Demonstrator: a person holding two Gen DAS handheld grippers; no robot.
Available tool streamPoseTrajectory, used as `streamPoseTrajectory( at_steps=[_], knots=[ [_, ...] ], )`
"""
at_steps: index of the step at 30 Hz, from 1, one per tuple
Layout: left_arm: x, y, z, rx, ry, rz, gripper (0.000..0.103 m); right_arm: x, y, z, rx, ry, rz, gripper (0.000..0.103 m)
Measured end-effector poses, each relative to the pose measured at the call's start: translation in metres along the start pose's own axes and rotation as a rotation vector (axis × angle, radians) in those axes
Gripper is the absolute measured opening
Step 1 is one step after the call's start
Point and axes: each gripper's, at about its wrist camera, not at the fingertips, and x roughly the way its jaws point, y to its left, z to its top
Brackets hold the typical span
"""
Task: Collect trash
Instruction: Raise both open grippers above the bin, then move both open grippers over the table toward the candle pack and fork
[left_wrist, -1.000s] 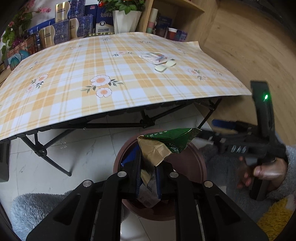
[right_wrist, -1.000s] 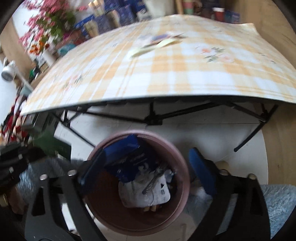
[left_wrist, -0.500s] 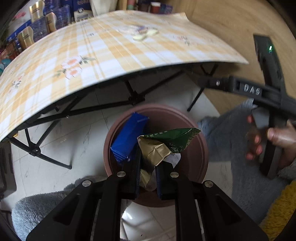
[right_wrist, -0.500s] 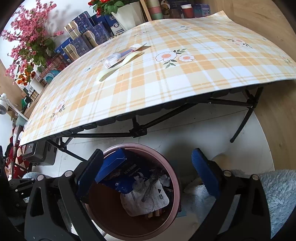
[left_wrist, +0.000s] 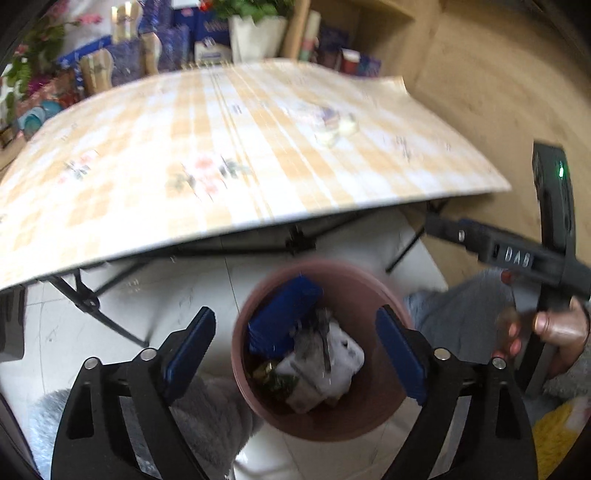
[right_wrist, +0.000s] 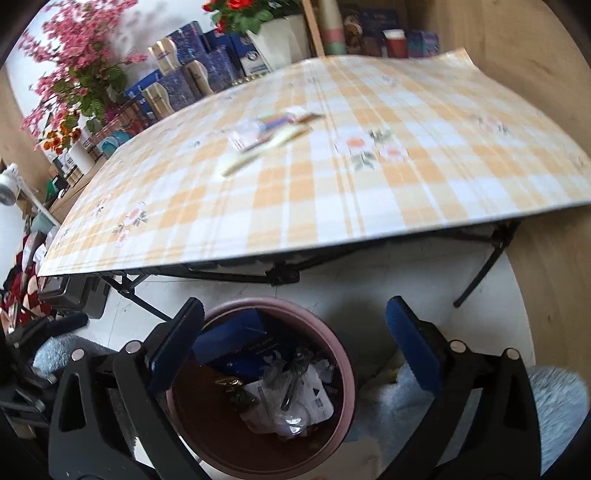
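Note:
A dusty-pink round bin (left_wrist: 332, 424) stands on the white floor below my left gripper (left_wrist: 295, 315), whose jaws are opening with nothing between them. A green and gold wrapper (left_wrist: 271, 373) lies inside the bin beside a blue package (left_wrist: 280, 321) and white plastic waste (left_wrist: 332, 358). My right gripper (right_wrist: 295, 304) hangs over the same bin (right_wrist: 343, 365), its jaws opening and empty. More wrappers (right_wrist: 269, 129) lie on the plaid table (right_wrist: 406, 184).
The folding table's black legs (right_wrist: 480, 273) stand just behind the bin. Grey and pale blue shaggy rugs (right_wrist: 554, 398) flank it. Boxes, flowers and a planter (right_wrist: 280, 33) crowd the far edge. A person's hand (left_wrist: 554, 325) holds the other tool at the right.
My left gripper has opened and the green and gold wrapper has dropped into the bin. The right gripper has lifted slightly, showing more of the table.

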Motion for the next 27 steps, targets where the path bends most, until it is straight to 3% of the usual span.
streamPoseTrajectory(
  at_steps=[9, 16, 27],
  knots=[
    [-0.041, 0.021, 0.041, -0.065, -0.19, 0.02, 0.092, -0.022, 0.002, 0.042, -0.011, -0.055, 0.028, 0.097],
    [-0.062, 0.045, 0.077, -0.059, -0.296, 0.062, 0.093, -0.026, 0.001, 0.073, -0.039, -0.093, -0.02, 0.097],
    [-0.066, 0.089, 0.109, -0.075, -0.377, 0.123, 0.093, 0.015, 0.01, 0.096, -0.091, 0.011, -0.099, 0.097]
  ],
)
